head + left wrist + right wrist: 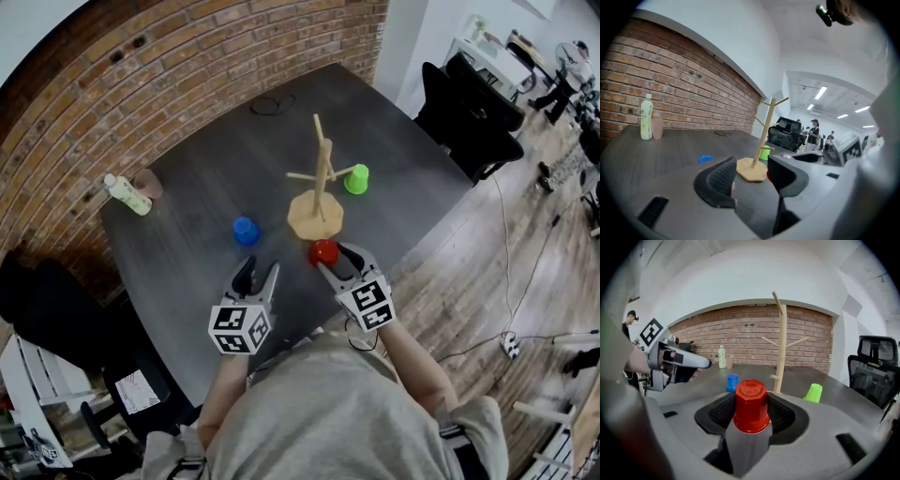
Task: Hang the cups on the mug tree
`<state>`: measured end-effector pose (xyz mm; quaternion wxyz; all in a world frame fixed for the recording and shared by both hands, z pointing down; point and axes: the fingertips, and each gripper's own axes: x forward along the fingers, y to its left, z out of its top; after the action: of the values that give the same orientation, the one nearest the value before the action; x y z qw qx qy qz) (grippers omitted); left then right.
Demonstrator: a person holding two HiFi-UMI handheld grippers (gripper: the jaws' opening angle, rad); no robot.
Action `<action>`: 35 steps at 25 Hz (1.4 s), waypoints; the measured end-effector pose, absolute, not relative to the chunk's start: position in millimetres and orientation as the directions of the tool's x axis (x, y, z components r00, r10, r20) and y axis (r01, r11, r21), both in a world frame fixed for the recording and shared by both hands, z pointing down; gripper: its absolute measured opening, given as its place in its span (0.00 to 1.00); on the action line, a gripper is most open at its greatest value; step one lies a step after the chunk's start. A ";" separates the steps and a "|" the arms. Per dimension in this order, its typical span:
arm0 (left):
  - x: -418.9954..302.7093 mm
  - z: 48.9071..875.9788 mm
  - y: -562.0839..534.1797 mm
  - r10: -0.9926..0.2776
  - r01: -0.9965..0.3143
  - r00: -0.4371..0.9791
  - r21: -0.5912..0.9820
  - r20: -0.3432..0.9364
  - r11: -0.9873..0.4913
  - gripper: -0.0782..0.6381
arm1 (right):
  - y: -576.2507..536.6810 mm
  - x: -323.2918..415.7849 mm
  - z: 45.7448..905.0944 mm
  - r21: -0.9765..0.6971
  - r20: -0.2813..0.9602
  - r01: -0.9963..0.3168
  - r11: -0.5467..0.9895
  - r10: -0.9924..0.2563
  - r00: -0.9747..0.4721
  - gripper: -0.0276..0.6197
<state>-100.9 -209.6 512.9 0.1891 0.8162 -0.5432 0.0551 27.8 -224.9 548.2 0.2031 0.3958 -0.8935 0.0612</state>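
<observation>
The wooden mug tree stands on a round base mid-table, its pegs bare. My right gripper is shut on a red cup just in front of that base; in the right gripper view the red cup sits between both pads, lifted off the table. A blue cup rests upside down to the left of the tree, and a green cup lies behind it to the right. My left gripper hovers open and empty near the table's front edge, beside the right one.
At the table's far left stand a pale green bottle and a pinkish cup. A black cable loop lies at the back. Black office chairs stand past the right edge. A brick wall runs behind the table.
</observation>
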 end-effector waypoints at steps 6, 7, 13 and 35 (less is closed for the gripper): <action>-98.3 512.5 -209.1 -0.869 -0.908 0.401 0.248 0.291 -0.336 0.40 | -219.4 28.9 513.3 0.041 0.367 -0.718 0.695 -0.679 -0.636 0.37; -97.5 512.4 -209.2 -0.869 -0.908 0.402 0.248 0.290 -0.337 0.40 | -218.6 29.2 507.1 0.040 0.358 -0.717 0.696 -0.680 -0.640 0.37; -95.6 513.7 -210.2 -0.868 -0.907 0.403 0.251 0.289 -0.338 0.40 | -219.5 30.5 472.5 0.049 0.304 -0.719 0.694 -0.696 -0.651 0.37; -96.1 524.5 -218.2 -0.867 -0.918 0.382 0.238 0.321 -0.317 0.40 | -270.3 40.5 484.3 0.074 0.330 -0.743 0.665 -0.720 -0.611 0.37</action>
<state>-96.1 -218.2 524.5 0.1925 0.8088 -0.5516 0.0669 40.5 -270.3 484.3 0.1678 0.4080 -0.8967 0.0352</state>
